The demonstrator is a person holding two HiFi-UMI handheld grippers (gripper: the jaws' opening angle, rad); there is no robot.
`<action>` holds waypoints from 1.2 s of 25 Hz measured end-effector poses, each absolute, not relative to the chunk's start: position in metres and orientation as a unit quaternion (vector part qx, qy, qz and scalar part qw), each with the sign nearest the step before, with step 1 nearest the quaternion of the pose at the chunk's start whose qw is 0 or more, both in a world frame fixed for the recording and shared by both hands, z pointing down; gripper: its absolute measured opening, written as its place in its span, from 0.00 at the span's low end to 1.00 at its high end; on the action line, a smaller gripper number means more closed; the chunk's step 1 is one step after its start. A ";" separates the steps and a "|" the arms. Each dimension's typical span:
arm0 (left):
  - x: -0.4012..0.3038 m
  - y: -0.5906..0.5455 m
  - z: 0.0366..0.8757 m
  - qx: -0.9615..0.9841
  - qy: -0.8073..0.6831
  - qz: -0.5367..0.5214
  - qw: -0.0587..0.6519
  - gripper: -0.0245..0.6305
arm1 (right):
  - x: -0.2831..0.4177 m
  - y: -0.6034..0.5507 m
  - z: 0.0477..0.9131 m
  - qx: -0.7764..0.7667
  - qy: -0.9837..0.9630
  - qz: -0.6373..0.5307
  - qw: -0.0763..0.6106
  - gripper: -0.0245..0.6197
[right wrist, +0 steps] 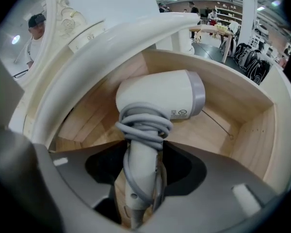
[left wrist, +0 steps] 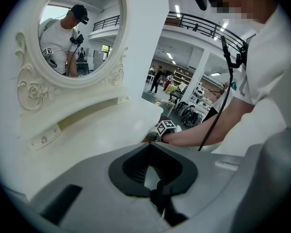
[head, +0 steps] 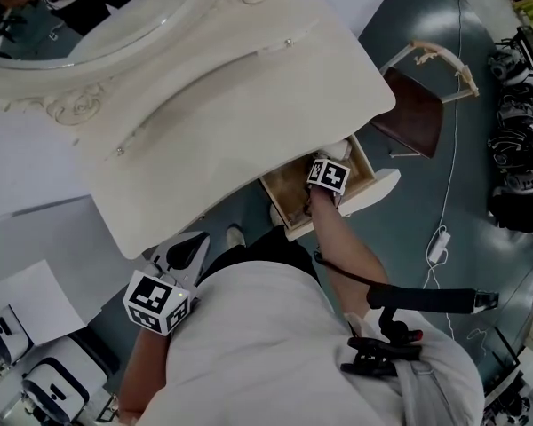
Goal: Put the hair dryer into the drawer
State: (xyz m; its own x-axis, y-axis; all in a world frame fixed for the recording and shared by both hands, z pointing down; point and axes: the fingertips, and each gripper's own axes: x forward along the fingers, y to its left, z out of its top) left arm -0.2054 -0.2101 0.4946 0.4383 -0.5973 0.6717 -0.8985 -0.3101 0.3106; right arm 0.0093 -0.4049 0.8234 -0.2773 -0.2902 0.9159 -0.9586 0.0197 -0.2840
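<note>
So the right gripper (right wrist: 144, 169) is pointed steeply down into the open wooden drawer (right wrist: 247, 130) of the white dressing table (head: 231, 87). The hair dryer (right wrist: 160, 98) is already in there. Its white body lies on the drawer floor just past the gripper's tips, silver nozzle end off to the right, and its handle runs back toward the camera, right between the jaws. The grey cord (right wrist: 143, 125) is wound around the handle just ahead of the jaws. The jaws are spread wide and, as far as I can see, the pads aren't squeezing the handle; there's dark space on both sides of it. The drawer walls wrap around the gripper on three sides, with the table top's curved edge above it.

The left gripper (left wrist: 153, 178) is nowhere near any of that. It hangs back near the person's body, well apart from the drawer, jaws closed together with nothing in them. The table top lies ahead of it and the oval mirror (left wrist: 77, 33) is up and to the left of its jaws. The right arm and its marker cube are visible beyond its tips.
</note>
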 end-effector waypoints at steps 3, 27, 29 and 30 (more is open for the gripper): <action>-0.205 -0.210 0.494 0.778 -0.484 0.218 0.336 0.04 | 0.011 -0.406 0.823 0.490 -0.629 0.500 0.338 0.43; -0.202 -0.179 0.476 0.810 -0.464 0.187 0.307 0.04 | 0.014 -0.392 0.755 0.498 -0.661 0.477 0.296 0.42; -0.204 -0.173 0.473 0.812 -0.464 0.182 0.304 0.04 | 0.014 -0.387 0.747 0.499 -0.666 0.471 0.293 0.40; -0.206 -0.169 0.472 0.812 -0.464 0.180 0.304 0.04 | 0.014 -0.385 0.744 0.499 -0.668 0.469 0.293 0.38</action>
State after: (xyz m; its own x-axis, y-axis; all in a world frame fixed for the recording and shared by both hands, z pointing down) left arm -0.2058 -0.1694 0.4719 0.5044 -0.6443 0.5749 -0.8634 -0.3845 0.3267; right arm 0.0142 -0.3847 0.7442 -0.3313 -0.3916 0.8584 -0.9404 0.0635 -0.3340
